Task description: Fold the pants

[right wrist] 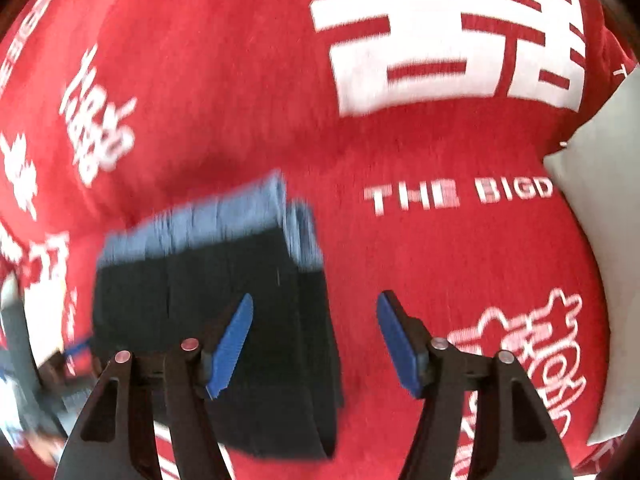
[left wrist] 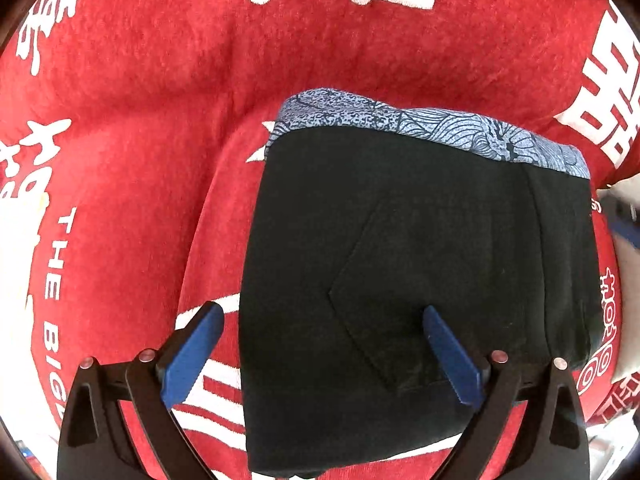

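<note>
Lying folded into a black rectangle, pants (left wrist: 420, 280) on red blanket (left wrist: 140, 100), patterned blue band along far edge, left gripper (left wrist: 322, 324) spread wide above them, right gripper (right wrist: 314, 316) likewise released, white pillow (right wrist: 608, 240) at right.

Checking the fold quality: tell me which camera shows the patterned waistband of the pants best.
The left wrist view. There the patterned waistband is sharp and runs unobstructed along the far edge of the folded black pants. In the right wrist view the waistband is only a motion-blurred blue-grey strip with no pattern readable.
</note>
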